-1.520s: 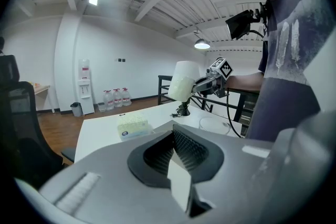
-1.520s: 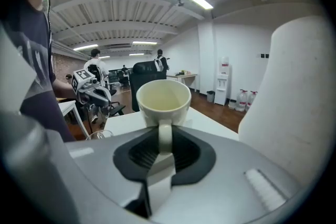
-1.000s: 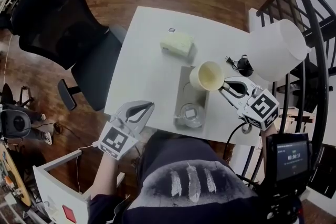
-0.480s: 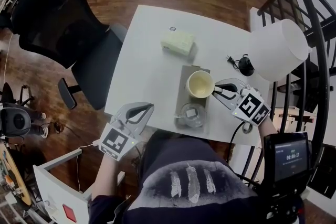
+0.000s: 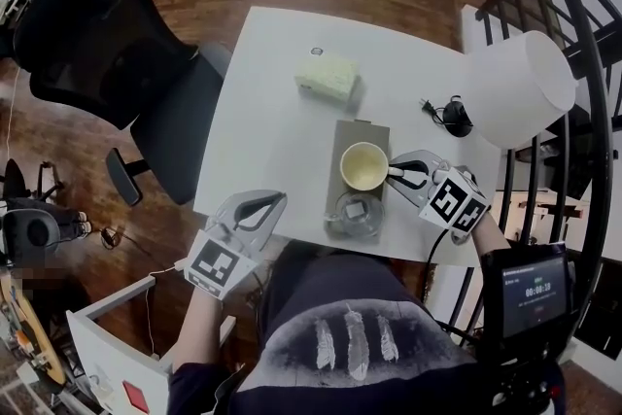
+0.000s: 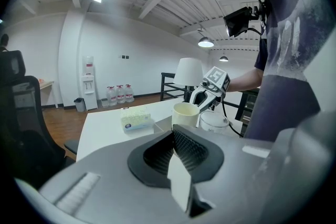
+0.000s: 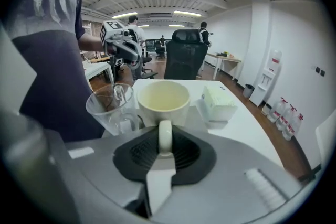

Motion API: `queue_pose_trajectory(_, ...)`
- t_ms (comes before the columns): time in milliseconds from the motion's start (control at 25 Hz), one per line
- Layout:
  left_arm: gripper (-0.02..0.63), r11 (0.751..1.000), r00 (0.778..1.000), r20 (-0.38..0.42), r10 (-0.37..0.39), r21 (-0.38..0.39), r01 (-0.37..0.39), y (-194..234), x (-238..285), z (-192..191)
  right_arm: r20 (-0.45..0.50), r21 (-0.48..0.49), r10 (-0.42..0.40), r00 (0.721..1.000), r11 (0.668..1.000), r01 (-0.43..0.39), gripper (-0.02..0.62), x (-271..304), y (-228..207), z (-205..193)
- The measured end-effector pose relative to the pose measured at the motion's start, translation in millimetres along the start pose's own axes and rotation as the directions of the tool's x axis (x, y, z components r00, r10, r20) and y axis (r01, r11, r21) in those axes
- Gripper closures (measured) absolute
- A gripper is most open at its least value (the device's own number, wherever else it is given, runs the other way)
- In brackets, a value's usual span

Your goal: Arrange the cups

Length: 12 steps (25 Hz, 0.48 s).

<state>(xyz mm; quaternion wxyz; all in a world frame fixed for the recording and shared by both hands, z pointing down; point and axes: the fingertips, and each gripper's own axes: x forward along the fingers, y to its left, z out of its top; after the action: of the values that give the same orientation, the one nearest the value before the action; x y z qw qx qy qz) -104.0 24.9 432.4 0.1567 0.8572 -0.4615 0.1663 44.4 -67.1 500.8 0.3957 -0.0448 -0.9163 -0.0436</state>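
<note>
Plainly the right tool (image 5: 399, 172) is doing the work: its jaws are closed on the handle (image 7: 165, 131) of the cream mug (image 5: 364, 166), pinching the loop between the pads, with the mug upright and its mouth facing up. The mug is over the grey tray (image 5: 358, 130) in the middle of the white bench (image 5: 272, 112), just beyond the glass mug (image 5: 357, 212) that stands at the tray's near end. Whether the cream mug's foot already rests on the tray cannot be told from these views.

The left tool (image 5: 270, 200) has its jaws together on nothing and hangs off the bench's near left edge, well apart from both cups. A pale tissue pack (image 5: 328, 73) lies further back on the bench, and a white lamp (image 5: 515, 87) stands to the right.

The step in hand looks like placing the cream mug on the tray beside the glass one. The next move probably calls for settling the mug flat, keeping it clear of the glass mug, then opening the jaws and drawing the tool straight back off the handle so the mug is not dragged or tipped.
</note>
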Motion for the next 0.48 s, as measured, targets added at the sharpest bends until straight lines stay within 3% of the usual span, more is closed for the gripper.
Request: queue_pose_trajectory(480, 0.591, 1.0, 1.0, -0.011, 0.006, 0.007, -0.006, 3.1, 1.3, -2.2, -0.001, -0.015, -0.005, 1.0, 1.0, 0.005, 0.54, 6.2, -6.7, -8.0)
